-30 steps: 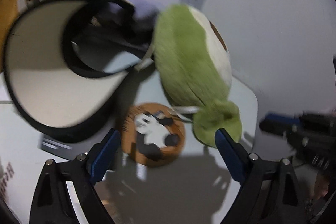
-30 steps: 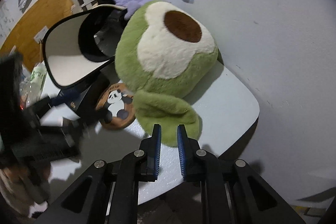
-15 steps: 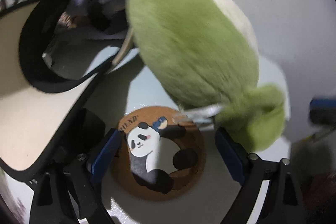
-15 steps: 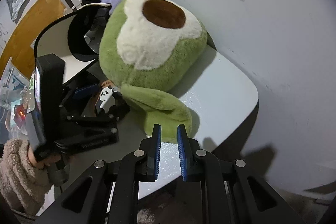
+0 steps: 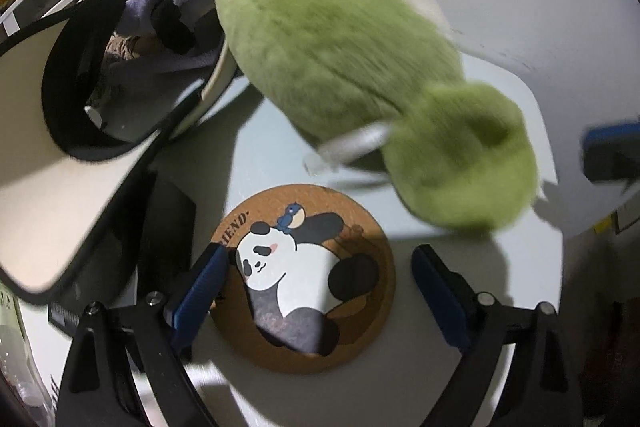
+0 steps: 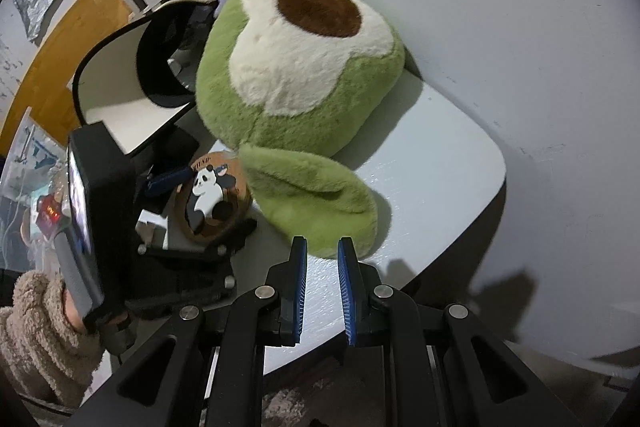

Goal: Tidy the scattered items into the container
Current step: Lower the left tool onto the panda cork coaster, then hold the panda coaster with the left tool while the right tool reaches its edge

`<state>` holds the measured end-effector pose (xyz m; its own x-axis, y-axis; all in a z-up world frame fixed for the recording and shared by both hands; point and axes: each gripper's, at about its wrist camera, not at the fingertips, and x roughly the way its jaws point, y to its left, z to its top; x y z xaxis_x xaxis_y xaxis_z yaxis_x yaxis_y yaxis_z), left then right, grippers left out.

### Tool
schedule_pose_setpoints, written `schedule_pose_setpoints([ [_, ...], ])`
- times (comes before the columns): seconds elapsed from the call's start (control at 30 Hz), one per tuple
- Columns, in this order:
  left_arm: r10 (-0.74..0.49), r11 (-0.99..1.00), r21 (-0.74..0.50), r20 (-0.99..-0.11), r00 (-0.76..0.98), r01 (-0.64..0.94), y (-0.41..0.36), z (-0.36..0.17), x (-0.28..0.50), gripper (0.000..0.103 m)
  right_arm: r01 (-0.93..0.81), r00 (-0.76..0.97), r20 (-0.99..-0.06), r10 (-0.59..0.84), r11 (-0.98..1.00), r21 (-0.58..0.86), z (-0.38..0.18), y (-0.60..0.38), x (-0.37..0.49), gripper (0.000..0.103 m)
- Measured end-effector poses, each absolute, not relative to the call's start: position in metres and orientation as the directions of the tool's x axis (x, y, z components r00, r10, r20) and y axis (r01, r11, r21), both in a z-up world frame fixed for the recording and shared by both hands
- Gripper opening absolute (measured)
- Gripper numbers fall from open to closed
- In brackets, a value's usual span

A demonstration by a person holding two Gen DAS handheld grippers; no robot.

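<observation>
The left tool [image 5: 320, 275] is straddling, jaws apart, the round cork panda coaster [image 5: 304, 279] lying flat on the pale worktop [image 5: 520, 267], so its thin edge risks slipping the blue pads.

The coaster [image 5: 304, 279] bears a panda drawing with curved dark lettering along its upper left rim; only "IEND'" is readable, the start hidden behind a gripper finger. In the right wrist view the same lettering on it [image 6: 212, 195] is too small to read.
</observation>
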<state>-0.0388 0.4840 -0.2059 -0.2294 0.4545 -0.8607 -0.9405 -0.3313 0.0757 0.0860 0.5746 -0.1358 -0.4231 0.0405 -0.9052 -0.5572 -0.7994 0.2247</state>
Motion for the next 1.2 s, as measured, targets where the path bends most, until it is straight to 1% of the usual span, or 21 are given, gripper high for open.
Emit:
schedule_pose_setpoints([
  [0.2,0.462,-0.302,0.069,-0.862,-0.21,-0.951,0.444,-0.208,-0.016,0.093,-0.521,-0.423,-0.906,0.002,-0.819,0.241,-0.139,0.564,0.077,0.016],
  [0.4,0.464,-0.281,0.059,-0.866,-0.189,-0.958,0.409,-0.21,0.001,0.091,-0.424,-0.422,-0.902,-0.094,-0.859,0.288,-0.148,0.538,0.06,0.016],
  [0.5,0.458,-0.28,0.059,-0.869,-0.187,-0.958,0.406,-0.211,0.01,0.091,-0.378,-0.4,-0.905,-0.144,-0.874,0.306,-0.158,0.521,0.052,0.016],
  [0.8,0.436,-0.335,0.064,-0.874,-0.214,-0.94,0.342,-0.203,0.038,0.091,-0.262,-0.303,-0.924,-0.235,-0.911,0.317,-0.192,0.456,0.043,0.016],
  [1.1,0.432,-0.351,0.062,-0.874,-0.22,-0.934,0.273,-0.203,0.046,0.091,-0.164,-0.293,-0.924,-0.247,-0.939,0.303,-0.196,0.374,0.048,0.016],
  [1.2,0.449,-0.381,0.02,-0.87,-0.204,-0.924,0.252,-0.199,0.043,0.092,-0.165,-0.299,-0.927,-0.227,-0.944,0.285,-0.197,0.354,0.05,0.016],
])
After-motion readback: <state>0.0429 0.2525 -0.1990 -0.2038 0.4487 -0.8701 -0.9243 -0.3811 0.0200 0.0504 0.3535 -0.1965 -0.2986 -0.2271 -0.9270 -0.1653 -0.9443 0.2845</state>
